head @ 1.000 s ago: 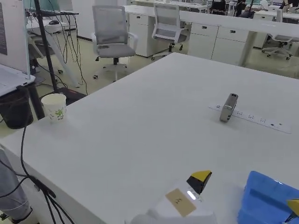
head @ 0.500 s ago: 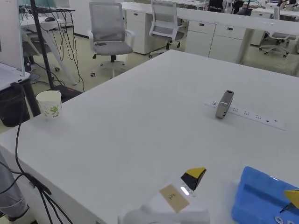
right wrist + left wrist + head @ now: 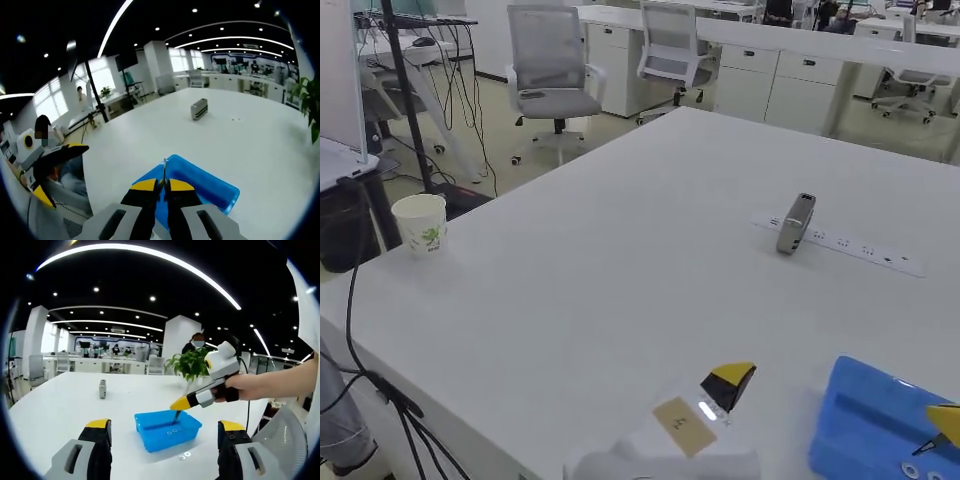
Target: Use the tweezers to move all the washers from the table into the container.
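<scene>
A blue container (image 3: 150, 436) rests on the white table (image 3: 620, 280) with a few washers (image 3: 172, 431) inside it. Two more washers (image 3: 184, 456) lie on the table just in front of it. My right gripper (image 3: 163, 186) is shut on thin tweezers (image 3: 164, 171), whose tip hangs over the container (image 3: 205, 187). From the left gripper view the right gripper (image 3: 200, 397) sits in a hand, its tweezers (image 3: 176, 416) reaching down into the container. My left gripper (image 3: 164, 426) is open and holds nothing. It hovers left of the container (image 3: 880, 420), with its yellow tip (image 3: 730, 378) in the head view.
A grey device (image 3: 795, 222) stands on a white power strip (image 3: 850, 245) at the far right. A paper cup (image 3: 420, 222) sits near the table's left edge, where black cables (image 3: 360, 330) hang. Office chairs (image 3: 550, 70) stand beyond the table.
The head view has drifted slightly, bringing more of the blue container into sight. Both grippers and the container hold about the same places.
</scene>
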Demonstrator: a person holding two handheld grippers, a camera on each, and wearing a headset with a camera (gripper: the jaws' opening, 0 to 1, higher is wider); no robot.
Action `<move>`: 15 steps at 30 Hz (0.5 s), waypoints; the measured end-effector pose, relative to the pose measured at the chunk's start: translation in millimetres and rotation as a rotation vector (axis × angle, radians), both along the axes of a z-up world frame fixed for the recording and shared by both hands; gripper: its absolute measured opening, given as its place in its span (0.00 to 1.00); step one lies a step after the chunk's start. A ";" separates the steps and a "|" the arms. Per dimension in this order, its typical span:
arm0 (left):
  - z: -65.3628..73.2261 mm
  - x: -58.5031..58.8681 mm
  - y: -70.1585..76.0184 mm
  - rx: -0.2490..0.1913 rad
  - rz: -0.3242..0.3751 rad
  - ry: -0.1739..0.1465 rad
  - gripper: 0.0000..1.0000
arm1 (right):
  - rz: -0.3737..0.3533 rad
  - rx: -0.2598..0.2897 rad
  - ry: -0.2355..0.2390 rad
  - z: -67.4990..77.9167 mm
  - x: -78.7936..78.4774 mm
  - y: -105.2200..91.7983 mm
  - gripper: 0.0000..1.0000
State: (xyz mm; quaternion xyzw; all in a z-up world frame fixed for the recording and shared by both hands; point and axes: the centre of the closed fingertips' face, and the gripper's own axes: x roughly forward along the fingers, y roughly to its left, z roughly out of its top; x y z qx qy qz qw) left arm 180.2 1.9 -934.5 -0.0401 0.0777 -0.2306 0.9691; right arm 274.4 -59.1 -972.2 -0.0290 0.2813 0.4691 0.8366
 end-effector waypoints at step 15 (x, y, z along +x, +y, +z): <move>-0.9 -0.7 -3.1 -0.011 -0.012 0.009 0.89 | 0.043 0.006 0.029 -3.3 -33.5 0.1 0.04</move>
